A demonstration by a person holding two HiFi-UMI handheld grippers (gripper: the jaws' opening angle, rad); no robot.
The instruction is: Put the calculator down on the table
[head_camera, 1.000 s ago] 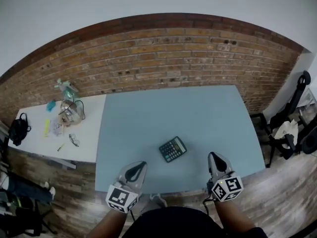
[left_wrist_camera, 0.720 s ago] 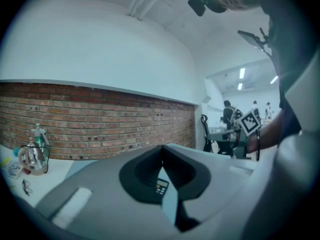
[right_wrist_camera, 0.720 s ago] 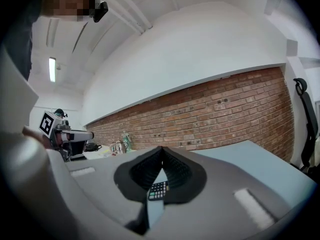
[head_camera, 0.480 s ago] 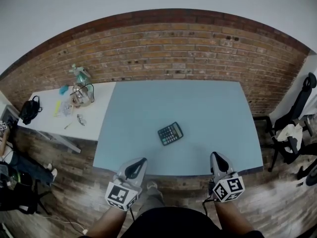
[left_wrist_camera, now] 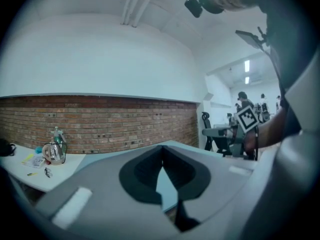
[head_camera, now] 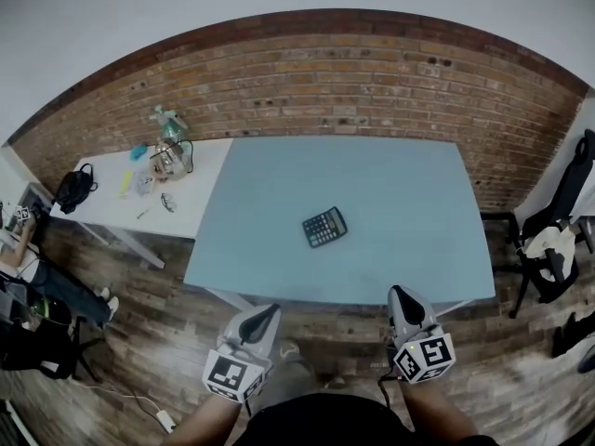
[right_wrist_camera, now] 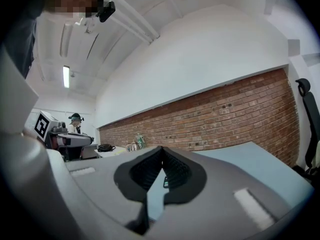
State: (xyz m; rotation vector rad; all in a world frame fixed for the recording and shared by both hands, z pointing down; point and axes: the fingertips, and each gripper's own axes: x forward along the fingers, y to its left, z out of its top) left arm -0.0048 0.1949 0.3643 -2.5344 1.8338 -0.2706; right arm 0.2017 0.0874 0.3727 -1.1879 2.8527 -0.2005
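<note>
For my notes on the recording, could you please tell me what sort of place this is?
Probably an office or lab workroom: a bare brick wall, a blue table holding only a calculator, a cluttered white side table, and office chairs at the right.

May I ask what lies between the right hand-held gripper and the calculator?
Only bare tabletop separates the right hand-held gripper from the calculator, in the head view.

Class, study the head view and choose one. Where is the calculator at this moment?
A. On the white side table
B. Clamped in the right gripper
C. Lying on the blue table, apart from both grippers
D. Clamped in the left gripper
C: the calculator lies flat on the blue table, while the left gripper and right gripper are shut, empty and off its near edge.
</note>
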